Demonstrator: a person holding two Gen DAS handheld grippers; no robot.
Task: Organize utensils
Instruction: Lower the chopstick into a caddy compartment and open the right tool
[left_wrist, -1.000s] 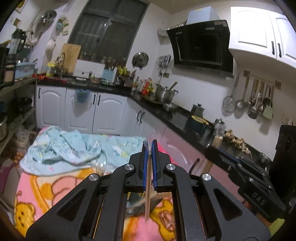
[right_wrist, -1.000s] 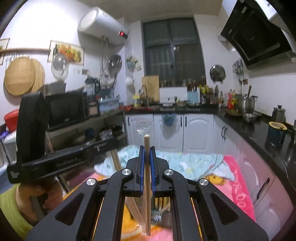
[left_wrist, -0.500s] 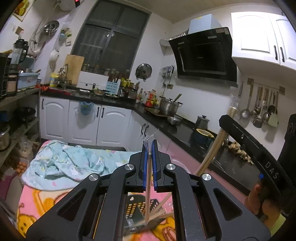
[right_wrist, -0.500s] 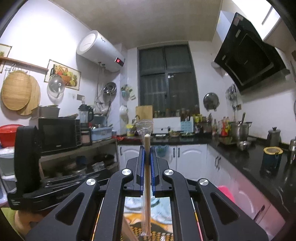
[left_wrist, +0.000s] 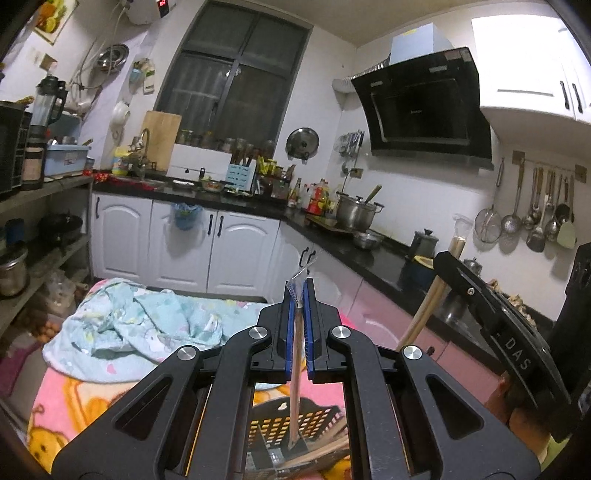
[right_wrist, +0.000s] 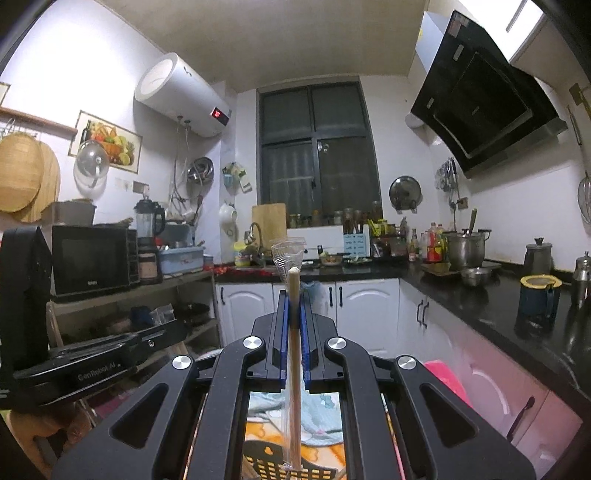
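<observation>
In the left wrist view, a crumpled pale blue cloth (left_wrist: 140, 325) is seen at the left middle of the frame, spread over a pink cartoon-print blanket (left_wrist: 62, 402) that runs down to the lower left. At the centre, the left gripper (left_wrist: 299, 291) is closed narrowly on a thin pair of wooden chopsticks (left_wrist: 296, 384), sealed in a clear plastic sleeve whose crinkled end sticks out past the blue pads (left_wrist: 290, 332). The chopsticks are held nearly upright, and the lower end hangs just over a black perforated basket (left_wrist: 288, 424) at the bottom centre, where more light wooden sticks (left_wrist: 317, 456) are lying slanted. Whether the tip touches the basket cannot be told. At the right of the frame, the right gripper (left_wrist: 448, 258) is seen from the side, with a pale wooden stick running down through it.

In the right wrist view, the left gripper (right_wrist: 110, 350) appears as a dark bar at the lower left. At the centre, the right gripper (right_wrist: 294, 295) is clamped tightly on a second pair of chopsticks (right_wrist: 294, 369), pale wood with a rounded top, also wrapped in clear plastic that flares open above the tip. This pair is held upright, and its lower end reaches the basket (right_wrist: 314, 469) at the bottom centre, above the blanket (right_wrist: 325, 452) and cloth (right_wrist: 266, 402).
</observation>
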